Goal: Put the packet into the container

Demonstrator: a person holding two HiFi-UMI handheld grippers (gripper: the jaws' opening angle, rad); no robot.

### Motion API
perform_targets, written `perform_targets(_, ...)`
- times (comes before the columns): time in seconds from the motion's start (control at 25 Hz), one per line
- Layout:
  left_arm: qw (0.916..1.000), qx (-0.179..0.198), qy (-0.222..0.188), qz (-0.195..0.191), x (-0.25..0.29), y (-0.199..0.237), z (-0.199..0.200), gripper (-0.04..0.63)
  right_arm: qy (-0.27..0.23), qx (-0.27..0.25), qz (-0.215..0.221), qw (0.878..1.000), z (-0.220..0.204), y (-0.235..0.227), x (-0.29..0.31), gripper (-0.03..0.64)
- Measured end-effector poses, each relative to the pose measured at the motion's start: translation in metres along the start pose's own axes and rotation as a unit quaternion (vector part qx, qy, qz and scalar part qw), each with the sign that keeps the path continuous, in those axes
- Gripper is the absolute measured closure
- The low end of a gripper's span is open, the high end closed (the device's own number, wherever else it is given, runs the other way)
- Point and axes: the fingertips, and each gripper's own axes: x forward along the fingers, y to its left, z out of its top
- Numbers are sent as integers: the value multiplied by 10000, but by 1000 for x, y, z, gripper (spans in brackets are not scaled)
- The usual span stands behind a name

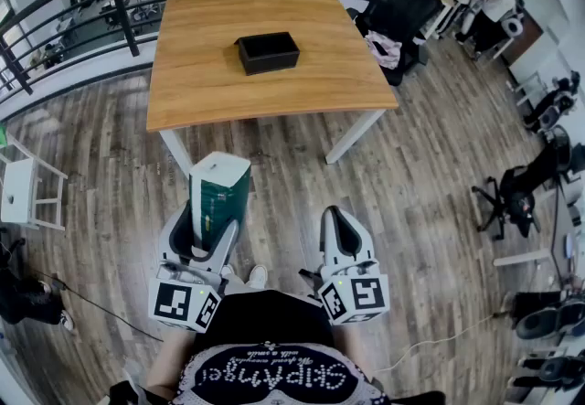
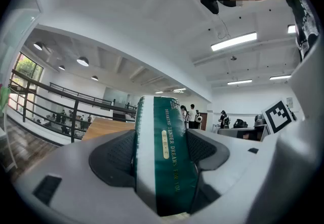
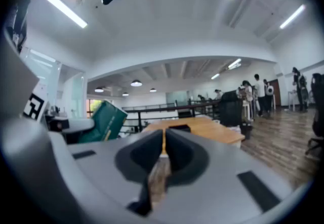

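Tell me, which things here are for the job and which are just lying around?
For the job:
- green packet, clamped in the left tongs
- black container on the wooden table

Just lying about:
- small white stool
- black office chair
- black railing
- right tongs, shut and empty

A: What colours are on the dark green and white soft packet (image 2: 164,160)?
B: It has a deep green face, a white band down one side and gold lettering.
A: And the left gripper (image 1: 212,222)?
B: A pale grey shell, dark grey fingers (image 2: 111,160) and black-and-white square markers on its cube. The right gripper (image 1: 340,228) is coloured the same.
A: The black rectangular container (image 1: 267,53)?
B: Black all over. The honey-brown wooden counter (image 1: 210,74) under it has white legs.
A: And below?
B: A grey-brown wood-plank floor (image 1: 430,175) with streaky grain.
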Motion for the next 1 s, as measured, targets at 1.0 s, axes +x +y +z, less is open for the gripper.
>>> perform_targets(1.0,9999,-76,-106,77,5,-6,5,255,-9,73,164,9998,3,-8,0,575)
